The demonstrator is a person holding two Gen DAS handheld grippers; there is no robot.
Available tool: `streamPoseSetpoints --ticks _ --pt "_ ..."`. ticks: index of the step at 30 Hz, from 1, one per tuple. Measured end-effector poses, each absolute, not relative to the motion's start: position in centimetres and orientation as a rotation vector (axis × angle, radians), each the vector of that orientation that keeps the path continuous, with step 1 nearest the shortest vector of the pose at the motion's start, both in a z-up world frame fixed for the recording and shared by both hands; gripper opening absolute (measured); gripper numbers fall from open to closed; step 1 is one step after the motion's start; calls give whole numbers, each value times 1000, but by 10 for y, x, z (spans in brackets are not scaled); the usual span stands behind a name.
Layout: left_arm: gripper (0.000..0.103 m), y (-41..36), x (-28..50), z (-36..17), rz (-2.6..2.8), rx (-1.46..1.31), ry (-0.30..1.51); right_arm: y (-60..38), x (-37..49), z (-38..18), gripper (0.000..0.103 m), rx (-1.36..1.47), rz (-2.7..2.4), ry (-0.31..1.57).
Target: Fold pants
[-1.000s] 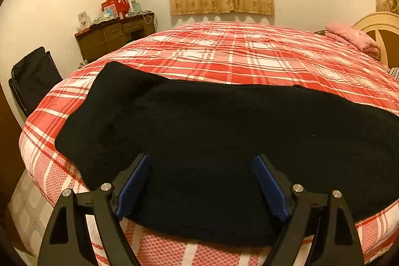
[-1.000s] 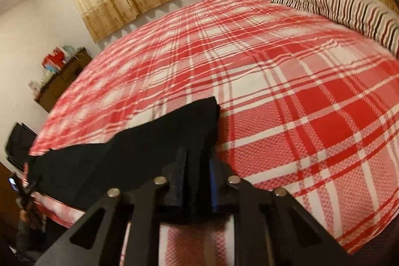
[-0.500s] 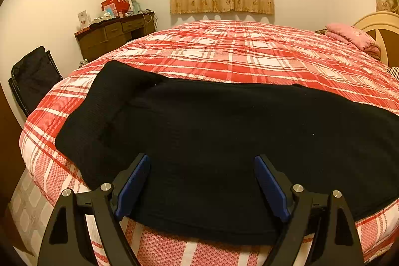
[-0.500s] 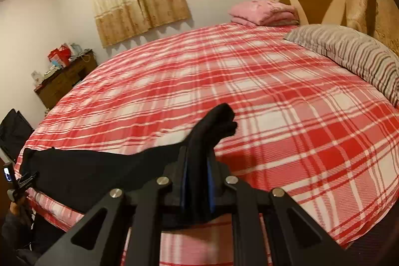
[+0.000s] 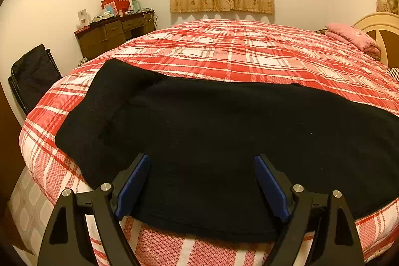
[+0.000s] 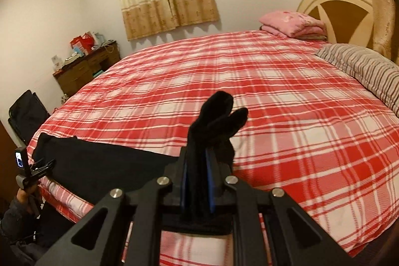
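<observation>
The black pants (image 5: 224, 136) lie flat across the near edge of the bed (image 5: 249, 54). The left gripper (image 5: 202, 181) hovers over their near hem, jaws wide apart. The right gripper (image 6: 197, 181) pinches one pants end, lifted off the plaid cover.

Black pants (image 5: 224, 141) lie flat along bed's near edge, one end bunched & lifted off the bed.

Both grippers share one build: the left gripper (image 5: 202, 181) and the right gripper (image 6: 197, 183) have matte black angular arms with triangular cut-outs, round silver screws at the joints, and flat blue pads (image 5: 132, 185) lining each finger.
</observation>
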State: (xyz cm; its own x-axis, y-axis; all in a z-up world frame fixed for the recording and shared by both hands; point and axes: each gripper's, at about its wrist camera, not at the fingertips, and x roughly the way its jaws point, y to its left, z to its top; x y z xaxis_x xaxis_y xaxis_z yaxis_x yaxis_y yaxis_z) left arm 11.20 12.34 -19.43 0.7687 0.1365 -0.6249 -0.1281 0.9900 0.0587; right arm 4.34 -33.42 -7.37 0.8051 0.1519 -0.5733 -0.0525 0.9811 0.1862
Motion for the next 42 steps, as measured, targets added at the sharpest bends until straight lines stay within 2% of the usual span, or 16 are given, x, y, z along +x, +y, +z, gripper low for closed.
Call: streamPoseSetpoints --ticks 23,42 --pt "87 124 111 -195 142 11 678 -236 73 -68 15 123 337 621" --pt "88 124 110 -196 144 13 675 -157 111 -100 15 57 466 704"
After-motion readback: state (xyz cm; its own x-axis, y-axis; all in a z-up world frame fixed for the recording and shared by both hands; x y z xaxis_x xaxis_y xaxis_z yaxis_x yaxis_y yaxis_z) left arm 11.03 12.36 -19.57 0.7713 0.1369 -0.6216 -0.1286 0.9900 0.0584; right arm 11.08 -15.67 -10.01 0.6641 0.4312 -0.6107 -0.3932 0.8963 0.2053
